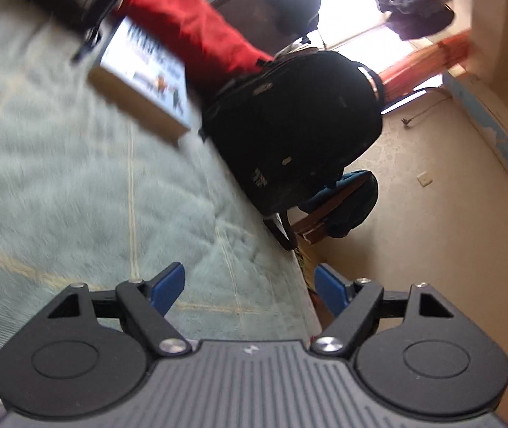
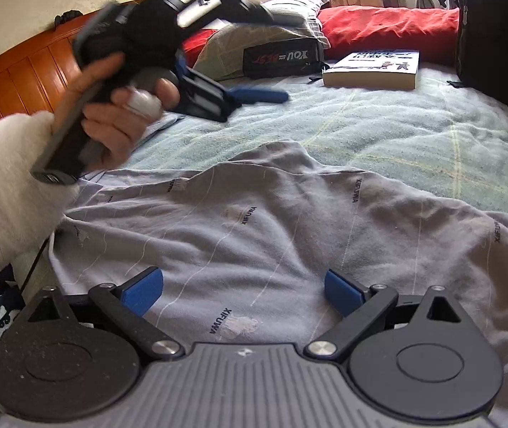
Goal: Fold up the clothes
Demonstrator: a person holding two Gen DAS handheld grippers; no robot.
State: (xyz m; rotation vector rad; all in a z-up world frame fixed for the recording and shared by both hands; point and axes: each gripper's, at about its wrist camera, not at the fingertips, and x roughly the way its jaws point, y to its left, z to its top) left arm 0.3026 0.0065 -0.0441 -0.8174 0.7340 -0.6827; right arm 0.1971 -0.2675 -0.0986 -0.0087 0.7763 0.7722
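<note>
Grey printed shirt [image 2: 271, 221] lay crumpled directly below right gripper [image 2: 243, 292], jaws wide, empty; left gripper [image 1: 250, 290] open, empty, raised aside, farther off.

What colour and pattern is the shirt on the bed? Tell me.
Grey shirt with thin pale lines and small dark lettering, best seen in the right wrist view.

This was a lived-in home bedroom. A bed with a pale green blanket [image 2: 378, 125] stood against a wooden headboard [image 2: 22, 71], with a red pillow [image 2: 389, 28], a paperback book [image 2: 371, 69] and a black backpack [image 1: 289, 125] on it. Clothes hung by the bright window [image 1: 353, 10].
</note>
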